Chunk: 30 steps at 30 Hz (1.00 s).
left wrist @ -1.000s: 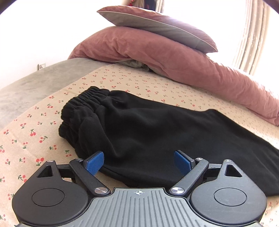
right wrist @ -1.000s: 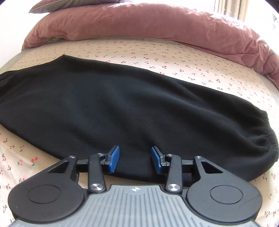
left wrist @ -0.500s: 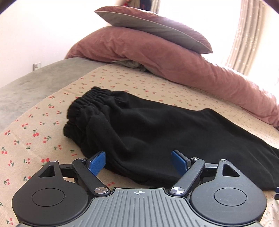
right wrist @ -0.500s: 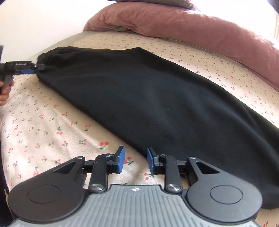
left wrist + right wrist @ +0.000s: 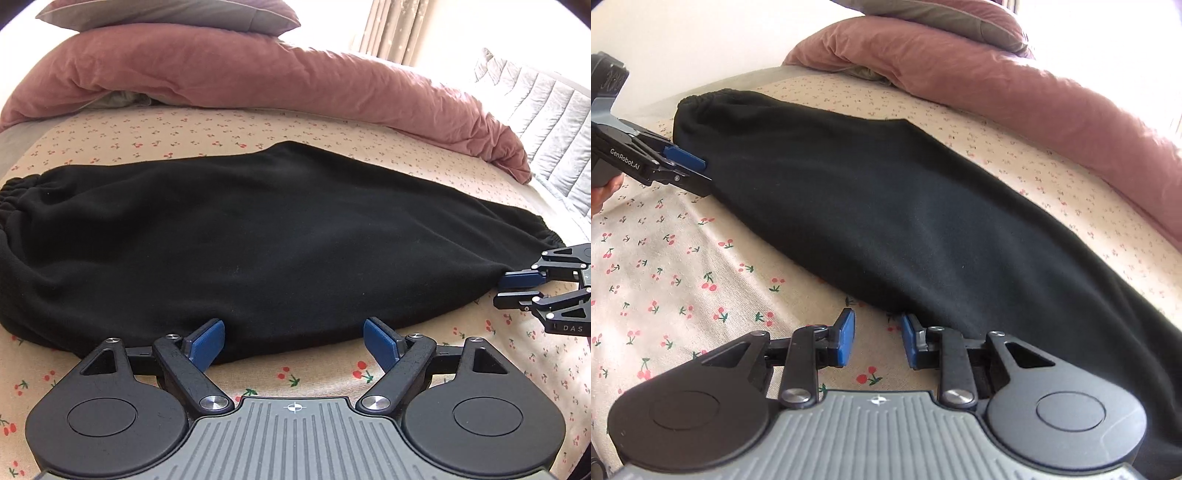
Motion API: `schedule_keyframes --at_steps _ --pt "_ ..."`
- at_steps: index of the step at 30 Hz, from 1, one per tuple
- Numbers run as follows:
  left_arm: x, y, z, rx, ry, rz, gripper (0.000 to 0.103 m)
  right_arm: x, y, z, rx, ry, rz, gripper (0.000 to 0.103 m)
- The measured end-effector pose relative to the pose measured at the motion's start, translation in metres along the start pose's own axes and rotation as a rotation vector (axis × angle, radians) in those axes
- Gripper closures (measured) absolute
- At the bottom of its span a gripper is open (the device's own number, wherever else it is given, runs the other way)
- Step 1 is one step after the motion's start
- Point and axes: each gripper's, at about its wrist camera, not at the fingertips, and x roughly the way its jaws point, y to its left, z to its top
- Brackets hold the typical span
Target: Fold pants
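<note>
While long black fleece pants (image 5: pixel 266 236) lie flat lengthwise across cherry-print bed sheet (image 5: pixel 325 373), waistband left, cuffs right: left tool (image 5: pixel 294 336) released at near long edge; right tool (image 5: pixel 878 336) released beside cuff-end edge, nearer cuffs.

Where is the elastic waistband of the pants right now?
In the left wrist view, the waistband sits at the far left edge on the cherry-print sheet, below the pink duvet.

We see black fleece pants (image 5: pixel 258 229) on a cream bedsheet (image 5: pixel 221 129) printed with red cherries, a dusty-pink duvet (image 5: pixel 258 70), and blue-padded black fingers (image 5: pixel 205 338).
</note>
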Motion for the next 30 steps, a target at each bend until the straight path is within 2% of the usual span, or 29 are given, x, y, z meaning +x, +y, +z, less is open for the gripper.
schedule_keyframes --at_steps 3,5,8,12,14,16,18,21,23,27,29,30 --pt "-0.001 -0.001 -0.002 0.001 0.004 -0.03 0.019 -0.011 0.0 0.002 0.019 -0.058 -0.017 0.081" --pt "0.001 -0.005 -0.004 0.031 0.015 -0.022 0.019 -0.012 -0.001 0.002 0.028 -0.074 -0.04 0.079" --pt "0.0 -0.014 -0.008 0.081 0.033 -0.049 0.018 -0.002 -0.002 0.004 0.025 -0.038 -0.035 0.079" --pt "-0.003 -0.028 -0.014 0.123 0.046 -0.112 0.018 -0.004 0.0 0.005 -0.008 0.002 0.054 0.075" --pt "-0.001 -0.037 -0.015 0.162 0.038 -0.092 0.018 -0.003 0.006 0.005 -0.033 0.013 0.102 0.069" --pt "0.002 -0.04 -0.014 0.165 0.031 -0.052 0.018 0.003 0.011 0.006 -0.058 0.033 0.074 0.067" --pt "0.002 -0.035 -0.008 0.119 0.021 -0.042 0.018 0.004 0.004 0.007 -0.025 0.03 0.019 0.067" --pt "0.002 -0.022 -0.002 0.024 0.012 -0.054 0.018 -0.002 -0.021 0.004 0.101 0.005 -0.021 0.066" --pt "0.004 -0.014 -0.001 -0.034 0.019 -0.06 0.018 -0.003 -0.034 -0.001 0.155 0.02 -0.038 0.066" --pt "-0.001 -0.006 0.001 -0.092 -0.034 0.01 0.018 -0.007 -0.053 -0.012 0.19 0.043 -0.094 0.065" --pt "-0.008 -0.003 0.006 -0.127 -0.087 0.009 0.018 -0.013 -0.07 -0.013 0.28 0.014 -0.144 0.054" --pt "-0.011 -0.001 0.008 -0.15 -0.111 -0.006 0.018 -0.018 -0.084 -0.015 0.357 -0.013 -0.176 0.053"
